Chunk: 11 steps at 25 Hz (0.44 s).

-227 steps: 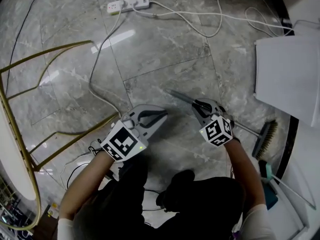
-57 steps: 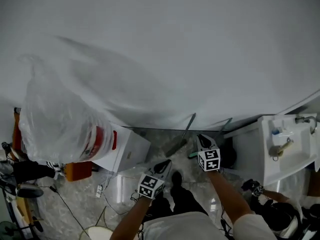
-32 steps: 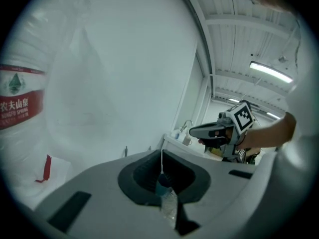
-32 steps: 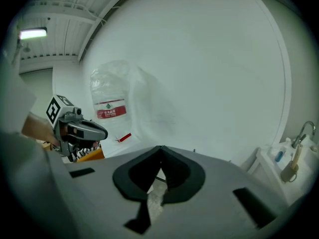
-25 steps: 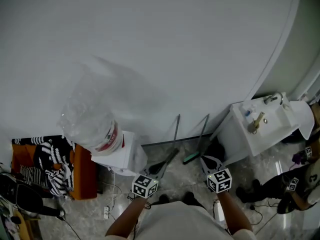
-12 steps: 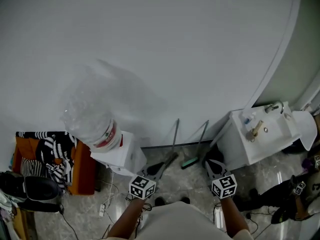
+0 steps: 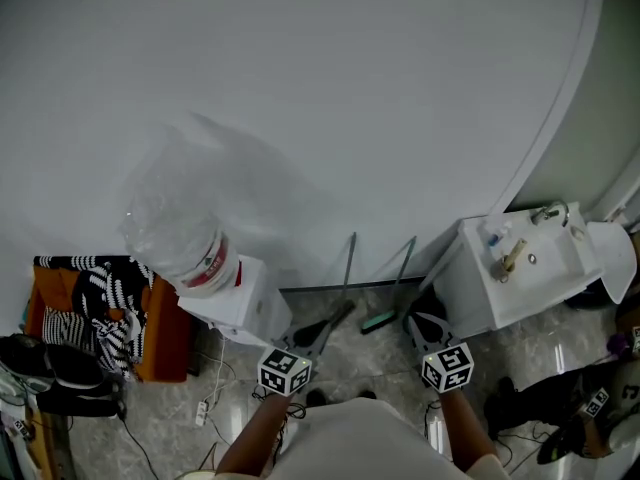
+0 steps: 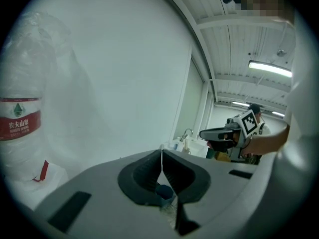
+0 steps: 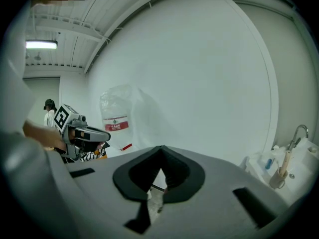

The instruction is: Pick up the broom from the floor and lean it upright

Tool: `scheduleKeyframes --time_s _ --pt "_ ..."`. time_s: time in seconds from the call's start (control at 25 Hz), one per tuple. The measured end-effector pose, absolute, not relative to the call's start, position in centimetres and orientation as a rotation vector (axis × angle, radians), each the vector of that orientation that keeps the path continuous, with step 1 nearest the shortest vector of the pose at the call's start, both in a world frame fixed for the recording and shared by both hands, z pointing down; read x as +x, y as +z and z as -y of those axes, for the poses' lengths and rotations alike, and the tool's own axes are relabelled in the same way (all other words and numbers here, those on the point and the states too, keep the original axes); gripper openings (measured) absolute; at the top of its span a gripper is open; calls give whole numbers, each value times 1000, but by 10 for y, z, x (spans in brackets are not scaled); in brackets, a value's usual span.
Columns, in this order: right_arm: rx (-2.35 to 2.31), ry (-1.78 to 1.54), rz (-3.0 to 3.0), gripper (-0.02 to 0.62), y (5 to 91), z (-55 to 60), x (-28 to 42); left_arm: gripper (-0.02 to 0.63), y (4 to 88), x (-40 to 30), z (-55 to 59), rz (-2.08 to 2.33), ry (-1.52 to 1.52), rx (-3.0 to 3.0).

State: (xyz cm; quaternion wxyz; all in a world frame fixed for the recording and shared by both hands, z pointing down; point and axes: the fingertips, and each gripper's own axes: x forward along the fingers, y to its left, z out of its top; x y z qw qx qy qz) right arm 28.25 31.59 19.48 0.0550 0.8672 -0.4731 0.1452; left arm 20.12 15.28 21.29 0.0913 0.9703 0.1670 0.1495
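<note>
The broom (image 7: 347, 273) stands leaning on the white wall, a thin grey handle with its darker, wider lower end on the floor. No gripper touches it. In the head view my left gripper (image 7: 306, 345) sits just below and left of the broom's foot. My right gripper (image 7: 419, 324) is further right, beyond a second handle. Both point toward the wall. Seen from its own camera, the left gripper (image 8: 161, 152) has its jaws meeting with nothing between them. The right gripper (image 9: 161, 148) is likewise shut and holds nothing.
A green-headed tool (image 7: 380, 319) leans on the wall right of the broom. A water dispenser with a big clear bottle (image 7: 185, 233) stands at left, beside clothes on an orange box (image 7: 90, 313). A white sink unit (image 7: 520, 278) is at right. Cables (image 7: 205, 408) lie on the floor.
Earlier the broom lay on the floor with my right gripper shut on its handle. Now it leans on the wall and both grippers are off it, drawn slightly back.
</note>
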Motion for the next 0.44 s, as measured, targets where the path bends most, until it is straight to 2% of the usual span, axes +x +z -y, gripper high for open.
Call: scheduleKeyframes --time_s 0.44 --pt "2622 452 1469 -3 180 -319 320 11 202 236 -156 -467 465 2876"
